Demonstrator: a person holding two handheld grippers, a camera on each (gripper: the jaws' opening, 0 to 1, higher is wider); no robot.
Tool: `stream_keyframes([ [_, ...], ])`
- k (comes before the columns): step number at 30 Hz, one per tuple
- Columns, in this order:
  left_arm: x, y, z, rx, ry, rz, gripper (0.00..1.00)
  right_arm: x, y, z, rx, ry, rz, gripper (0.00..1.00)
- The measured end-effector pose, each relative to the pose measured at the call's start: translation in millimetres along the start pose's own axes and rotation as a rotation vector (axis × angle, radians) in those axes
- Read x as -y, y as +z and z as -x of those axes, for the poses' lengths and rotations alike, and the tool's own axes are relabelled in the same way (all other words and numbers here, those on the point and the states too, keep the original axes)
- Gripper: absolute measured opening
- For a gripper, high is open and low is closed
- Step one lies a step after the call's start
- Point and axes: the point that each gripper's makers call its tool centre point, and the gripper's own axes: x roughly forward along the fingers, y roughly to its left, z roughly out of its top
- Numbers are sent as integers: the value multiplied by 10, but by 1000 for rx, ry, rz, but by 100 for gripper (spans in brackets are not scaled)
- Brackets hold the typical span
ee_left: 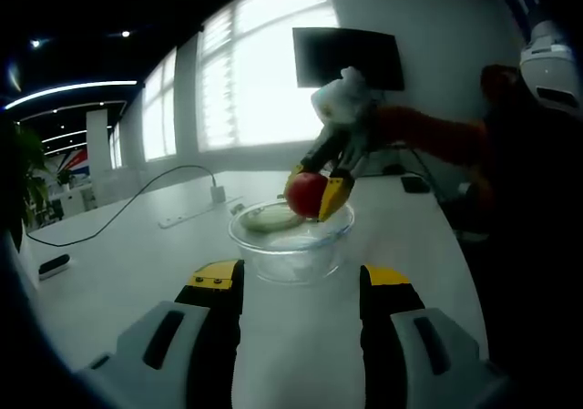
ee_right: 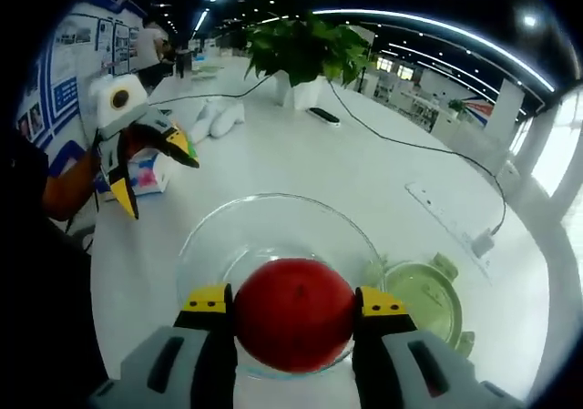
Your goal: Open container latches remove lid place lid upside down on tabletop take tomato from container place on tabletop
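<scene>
A red tomato (ee_right: 293, 314) sits clamped between the yellow-tipped jaws of my right gripper (ee_right: 295, 305), held just above the clear round container (ee_right: 211, 236). From the left gripper view the same tomato (ee_left: 307, 193) hangs over the container (ee_left: 291, 242) in the right gripper (ee_left: 319, 190). The pale green lid (ee_right: 424, 301) lies on the white tabletop beside the container, also seen behind it as the lid (ee_left: 268, 218). My left gripper (ee_left: 301, 286) is open, a little short of the container, with nothing between its jaws; it appears at left as the left gripper (ee_right: 150, 168).
A power strip (ee_left: 196, 210) with a black cable lies on the white table (ee_left: 118, 263). A potted plant (ee_right: 308, 58) stands at the far end, and a small colourful box (ee_right: 148, 174) sits near the left gripper. A dark monitor (ee_left: 348, 58) hangs on the wall.
</scene>
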Motion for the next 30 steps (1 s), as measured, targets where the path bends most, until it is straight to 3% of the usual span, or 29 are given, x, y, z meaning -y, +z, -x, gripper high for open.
stream_keyframes([
  [9,1,8,6,7,-4,11,45,153,-43,299,47,-50,-41,45],
  [15,-2,1,6,6,-3,12,45,265,-184,501,64,-87,-100,45],
  [22,-4,-8,2,1,-1,11,45,303,-507,629,55,-109,-161,45],
  [30,-10,-14,0,-4,2,10,45,283,-839,607,32,-108,-216,45],
])
